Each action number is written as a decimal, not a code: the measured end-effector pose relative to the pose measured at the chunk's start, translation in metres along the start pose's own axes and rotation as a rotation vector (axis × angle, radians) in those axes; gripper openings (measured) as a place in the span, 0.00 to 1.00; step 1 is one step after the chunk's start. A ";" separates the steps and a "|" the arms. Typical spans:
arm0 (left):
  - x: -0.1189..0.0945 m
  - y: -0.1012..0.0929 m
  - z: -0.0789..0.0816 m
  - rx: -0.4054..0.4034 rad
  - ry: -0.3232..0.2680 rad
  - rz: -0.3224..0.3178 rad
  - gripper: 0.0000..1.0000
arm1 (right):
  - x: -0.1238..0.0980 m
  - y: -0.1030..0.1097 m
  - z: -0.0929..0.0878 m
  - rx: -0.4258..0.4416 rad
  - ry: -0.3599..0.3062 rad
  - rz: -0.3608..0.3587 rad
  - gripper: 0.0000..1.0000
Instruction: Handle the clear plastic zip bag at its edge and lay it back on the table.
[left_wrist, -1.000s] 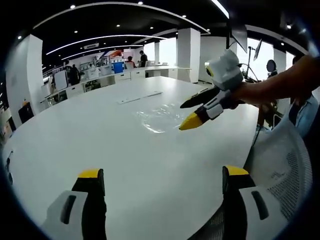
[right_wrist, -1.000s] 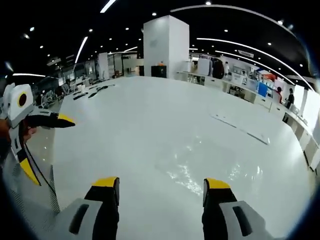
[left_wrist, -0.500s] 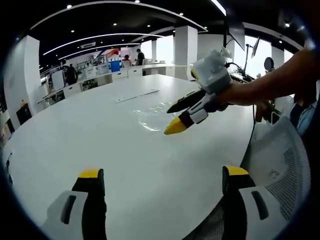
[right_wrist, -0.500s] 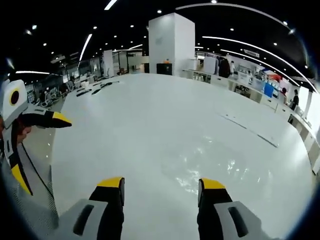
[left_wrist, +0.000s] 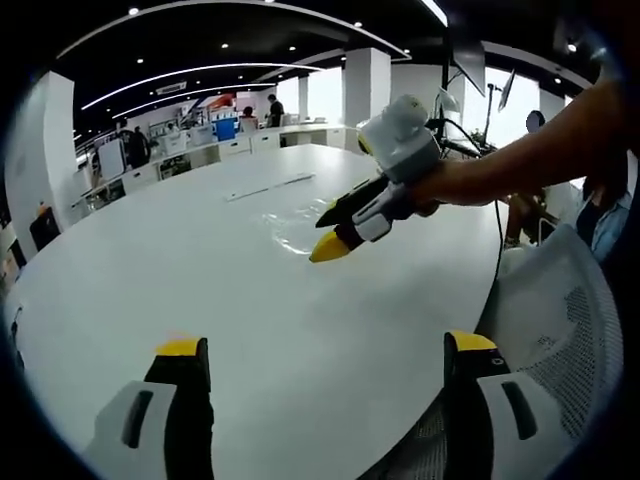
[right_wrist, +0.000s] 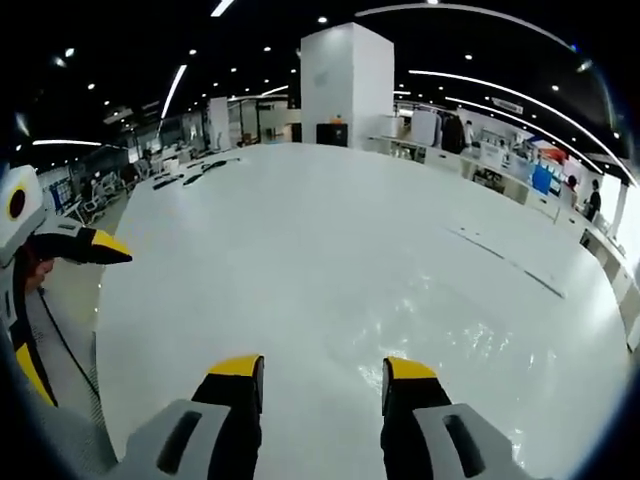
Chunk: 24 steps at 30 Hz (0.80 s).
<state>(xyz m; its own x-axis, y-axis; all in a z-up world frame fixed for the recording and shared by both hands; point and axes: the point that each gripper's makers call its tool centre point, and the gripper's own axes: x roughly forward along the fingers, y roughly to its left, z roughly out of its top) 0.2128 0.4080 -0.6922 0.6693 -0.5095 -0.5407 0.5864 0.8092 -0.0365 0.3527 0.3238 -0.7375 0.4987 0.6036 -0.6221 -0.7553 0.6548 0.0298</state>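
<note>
Low over the white table (right_wrist: 300, 230), the right gripper (right_wrist: 322, 368) hangs with its yellow-tipped jaws parted and nothing between them, the near edge of the clear plastic zip bag (right_wrist: 440, 335) lying just ahead of the tips in the right gripper view. Seen from the left gripper view, that same right gripper (left_wrist: 335, 232) angles down at the bag (left_wrist: 290, 225), the person's arm (left_wrist: 540, 150) reaching in from the right, the lower yellow tip just above the film. The left gripper (left_wrist: 325, 345) waits well back near the table's edge, jaws spread wide and empty, beside a white mesh chair (left_wrist: 560, 330). The bag lies flat and crinkled on the tabletop, showing mostly as glare. It looks feather-light, limp and slick, likely to slide or buckle under a push rather than lift. The best hold appears to be the near edge, where a jaw might slip under the film and pinch a double layer; whether the zip strip runs along that edge cannot be told. Desks and a few people fill the office beyond
</note>
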 end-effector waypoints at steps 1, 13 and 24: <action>0.000 0.000 0.000 -0.001 0.000 -0.001 0.96 | 0.003 0.000 0.001 0.009 0.000 -0.002 0.44; 0.000 0.002 0.001 -0.001 -0.003 -0.004 0.95 | 0.020 -0.005 0.002 0.042 0.023 -0.015 0.37; 0.000 0.004 0.001 -0.008 -0.006 -0.005 0.95 | 0.035 -0.012 0.006 0.059 0.039 -0.038 0.32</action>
<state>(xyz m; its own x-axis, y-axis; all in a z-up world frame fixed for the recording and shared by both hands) 0.2158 0.4105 -0.6912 0.6691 -0.5150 -0.5358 0.5862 0.8089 -0.0454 0.3815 0.3398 -0.7552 0.5090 0.5603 -0.6535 -0.7089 0.7035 0.0511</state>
